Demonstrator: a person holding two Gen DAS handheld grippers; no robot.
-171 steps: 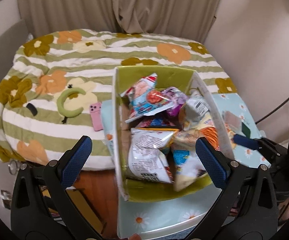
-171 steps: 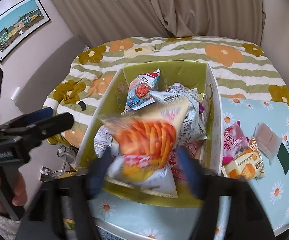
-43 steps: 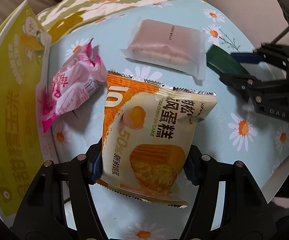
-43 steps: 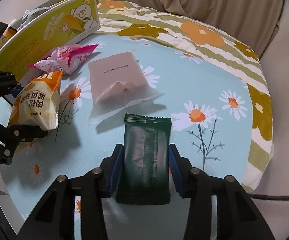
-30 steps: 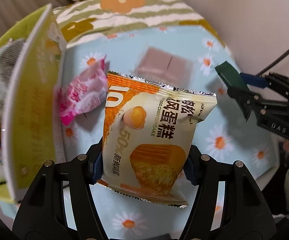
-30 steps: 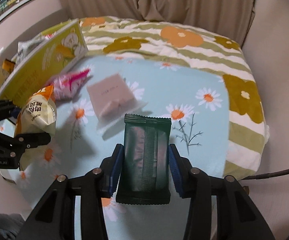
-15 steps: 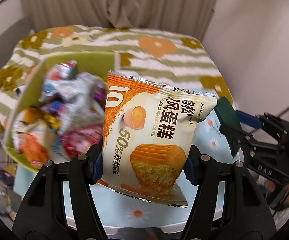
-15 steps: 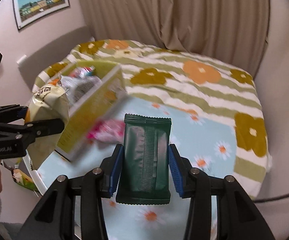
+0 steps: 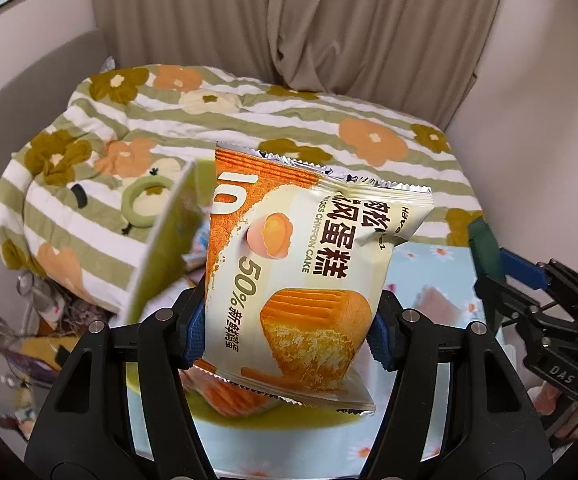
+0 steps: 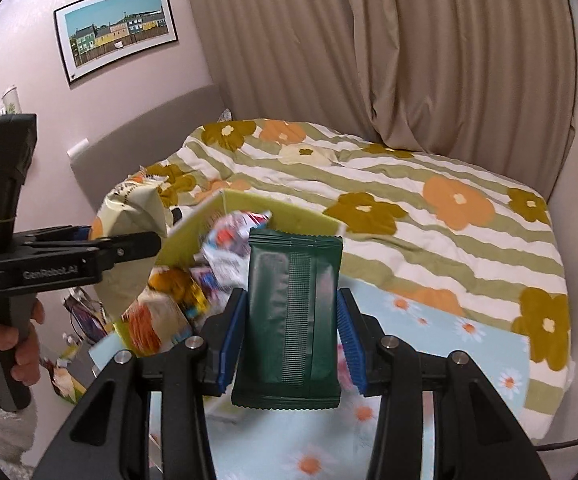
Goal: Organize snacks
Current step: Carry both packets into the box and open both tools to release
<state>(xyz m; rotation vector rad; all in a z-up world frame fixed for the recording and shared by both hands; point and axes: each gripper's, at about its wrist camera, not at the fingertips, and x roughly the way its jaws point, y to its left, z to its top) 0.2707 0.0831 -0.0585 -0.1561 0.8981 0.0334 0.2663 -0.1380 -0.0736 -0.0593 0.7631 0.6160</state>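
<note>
My left gripper [image 9: 289, 332] is shut on a cream and orange chiffon cake packet [image 9: 301, 280], lifted over the near end of the yellow-green snack box [image 9: 161, 248]. In the right wrist view the same packet [image 10: 129, 216] shows in the left gripper [image 10: 89, 252] at the box's left side. My right gripper [image 10: 291, 344] is shut on a dark green foil packet [image 10: 289, 320], raised above the box [image 10: 301, 216] full of mixed snack bags. From the left wrist camera, the green packet [image 9: 485, 248] appears at the right edge.
The box stands on a light blue daisy-print table [image 10: 429, 340], with a pale wrapped snack [image 9: 437, 304] on it. Behind lies a bed with a green-striped floral quilt [image 10: 429, 184]. A hand [image 10: 5, 340] holds the left gripper's handle. Clutter lies on the floor [image 9: 29, 320] to the left.
Both grippers rose with their packets and swung left from the table toward the snack box. The left one now hangs over the box's near left part, the right over its near edge.
</note>
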